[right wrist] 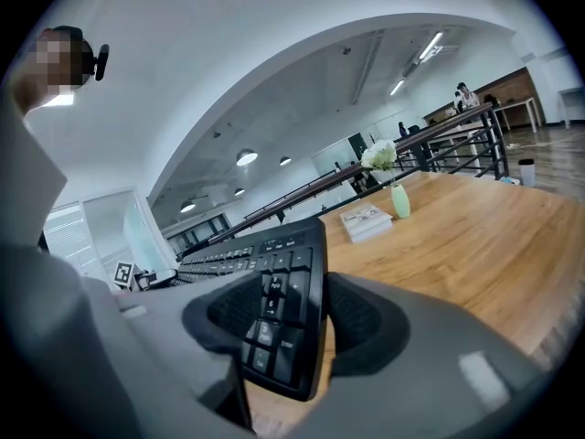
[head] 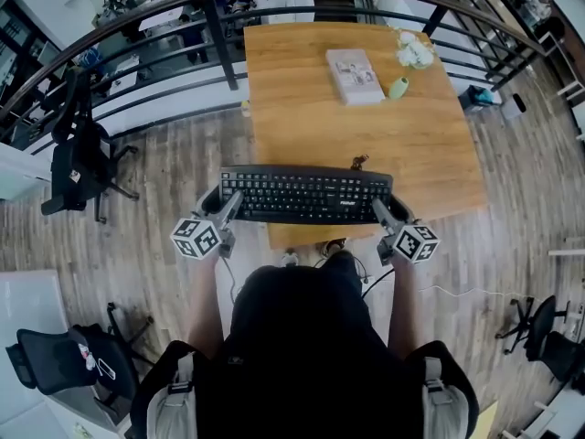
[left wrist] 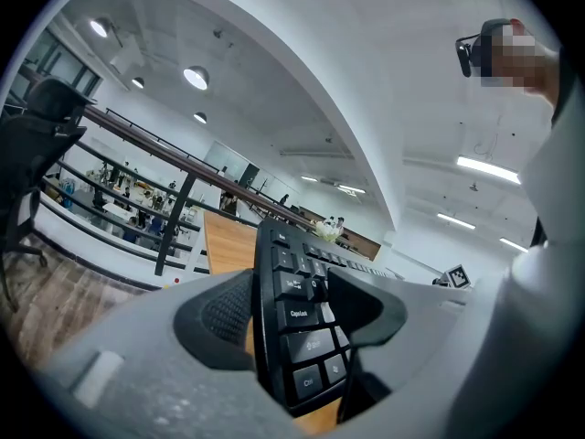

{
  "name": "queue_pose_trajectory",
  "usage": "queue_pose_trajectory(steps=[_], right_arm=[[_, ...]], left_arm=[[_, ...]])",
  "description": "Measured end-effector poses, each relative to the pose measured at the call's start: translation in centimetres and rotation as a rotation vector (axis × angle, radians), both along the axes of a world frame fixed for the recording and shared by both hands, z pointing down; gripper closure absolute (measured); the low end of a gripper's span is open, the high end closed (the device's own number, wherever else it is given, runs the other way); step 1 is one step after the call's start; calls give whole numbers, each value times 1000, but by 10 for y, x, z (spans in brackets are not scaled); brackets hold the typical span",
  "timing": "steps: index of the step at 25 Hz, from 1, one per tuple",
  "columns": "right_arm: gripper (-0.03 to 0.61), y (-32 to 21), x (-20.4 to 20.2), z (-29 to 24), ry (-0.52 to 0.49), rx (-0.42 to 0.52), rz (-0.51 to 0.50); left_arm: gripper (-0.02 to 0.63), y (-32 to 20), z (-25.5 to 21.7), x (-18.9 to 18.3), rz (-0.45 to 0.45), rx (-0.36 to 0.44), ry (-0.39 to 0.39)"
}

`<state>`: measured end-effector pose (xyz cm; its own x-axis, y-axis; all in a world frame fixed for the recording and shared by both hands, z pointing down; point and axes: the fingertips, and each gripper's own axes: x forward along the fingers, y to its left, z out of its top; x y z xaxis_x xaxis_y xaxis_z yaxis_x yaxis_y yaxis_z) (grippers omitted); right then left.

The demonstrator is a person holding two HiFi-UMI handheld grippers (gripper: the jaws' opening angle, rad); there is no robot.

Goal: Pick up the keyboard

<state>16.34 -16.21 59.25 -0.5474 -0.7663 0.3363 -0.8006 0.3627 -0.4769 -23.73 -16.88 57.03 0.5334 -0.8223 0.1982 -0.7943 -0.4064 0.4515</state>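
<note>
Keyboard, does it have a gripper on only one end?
No, the left gripper and the right gripper each grip one end of the keyboard.

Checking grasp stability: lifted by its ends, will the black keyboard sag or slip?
Probably stiff: the keyboard runs straight between left gripper and right gripper. Likely light, being thin plastic. Might slip, since each gripper pinches only an end.

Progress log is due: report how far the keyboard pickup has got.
Done: the left gripper and right gripper each have jaws closed on an end of the keyboard. In hand: that two-ended grip. Left: the lift; the keyboard looks level over the table's near edge, not clearly raised.
</note>
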Motion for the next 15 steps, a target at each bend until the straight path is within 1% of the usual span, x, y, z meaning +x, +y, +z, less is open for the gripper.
queue_pose_trajectory(steps=[8,15], right_arm=[[359,8,1,-3,2,10,16],[359,4,0,-6,0,15,26]], left_arm=[[356,3,-2,1,16,-4,-2],[356,-2,-4,1,24,-5,-1]])
